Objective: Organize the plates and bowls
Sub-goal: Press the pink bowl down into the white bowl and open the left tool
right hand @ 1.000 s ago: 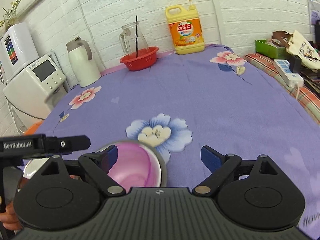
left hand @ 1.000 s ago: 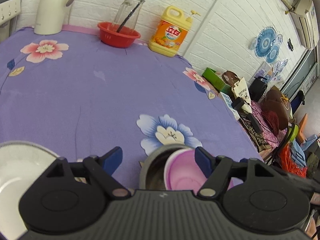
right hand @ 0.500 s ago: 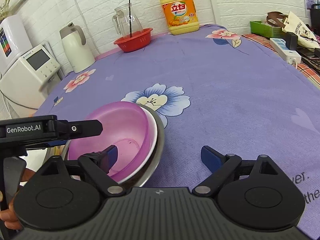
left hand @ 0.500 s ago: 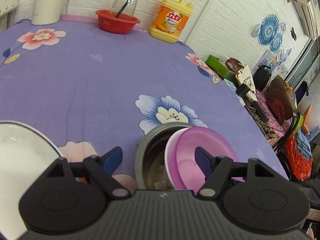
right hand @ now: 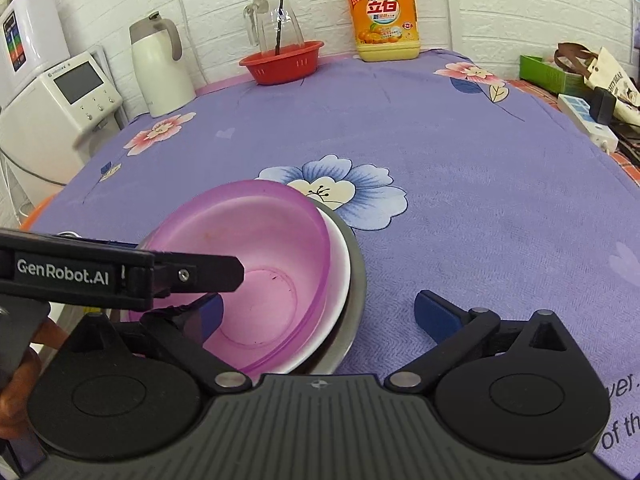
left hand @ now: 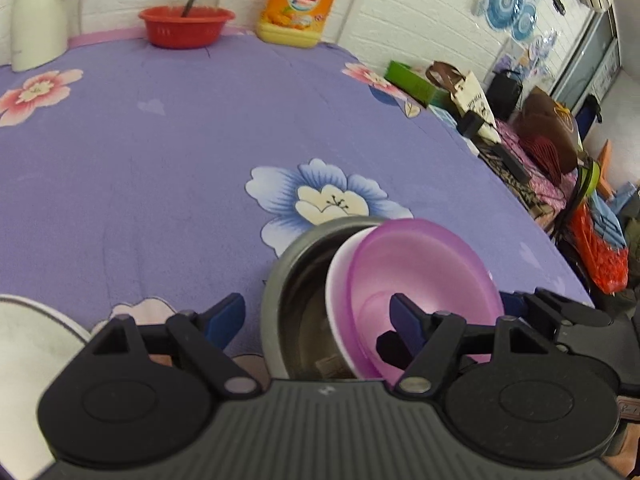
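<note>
A translucent purple bowl (left hand: 424,268) (right hand: 256,256) sits tilted in a white bowl (left hand: 336,280) (right hand: 338,260), both nested inside a steel bowl (left hand: 292,288) (right hand: 354,280) on the purple flowered tablecloth. My left gripper (left hand: 318,316) is open; its jaws straddle the steel bowl's near rim, the right finger over the purple bowl. My right gripper (right hand: 318,312) is open, its left finger inside the purple bowl, its right finger beside the stack. The left gripper's body (right hand: 120,272) crosses the right wrist view. A white plate (left hand: 28,344) lies at the lower left.
At the table's far edge stand a white kettle (right hand: 160,68), a red basket (right hand: 282,62) holding a glass jug, and a yellow detergent bottle (right hand: 384,16). A white appliance (right hand: 52,108) stands left of the table. Bags and clutter (left hand: 540,136) crowd the right side.
Both grippers have moved forward and down over the bowl stack, which now shows larger. The purple bowl sits more tilted toward the right. Both stay open.
</note>
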A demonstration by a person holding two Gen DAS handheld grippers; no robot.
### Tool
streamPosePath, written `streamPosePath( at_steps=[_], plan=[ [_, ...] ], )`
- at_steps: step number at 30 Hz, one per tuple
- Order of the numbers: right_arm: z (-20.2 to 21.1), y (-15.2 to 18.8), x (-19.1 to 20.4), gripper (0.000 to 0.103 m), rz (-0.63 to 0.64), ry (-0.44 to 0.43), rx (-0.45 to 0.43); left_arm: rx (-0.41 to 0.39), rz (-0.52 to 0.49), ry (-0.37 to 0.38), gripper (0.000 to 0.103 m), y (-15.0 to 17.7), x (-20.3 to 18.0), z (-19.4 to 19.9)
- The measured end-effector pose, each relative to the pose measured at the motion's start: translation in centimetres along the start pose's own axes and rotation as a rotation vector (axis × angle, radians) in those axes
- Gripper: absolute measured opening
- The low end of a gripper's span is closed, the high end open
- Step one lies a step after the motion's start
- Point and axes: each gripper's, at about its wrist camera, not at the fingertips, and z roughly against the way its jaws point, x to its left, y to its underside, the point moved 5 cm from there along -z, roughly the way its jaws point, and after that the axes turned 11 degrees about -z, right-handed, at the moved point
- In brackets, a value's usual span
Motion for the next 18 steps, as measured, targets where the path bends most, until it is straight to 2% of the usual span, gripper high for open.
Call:
streamPosePath(
  at_steps=[3, 8, 18],
  plan=[
    [0.0, 0.03, 0.03, 0.103, 0.009, 0.003, -0.004, 0.018, -0.01, -0.013, 0.073, -0.12, 0.15, -0.25],
    [-0.02, -0.36, 0.16, 0.103, -0.028, 0.02, 0.013, 0.001, 0.006, -0.038, 0.073, -0.18, 0.2, -0.24],
    [0.03, -0.17, 0.7, 0.103, -0.026, -0.004, -0.002, -0.003, 0.02, -0.045, 0.073, -0.22, 0.37, -0.53]
  ],
)
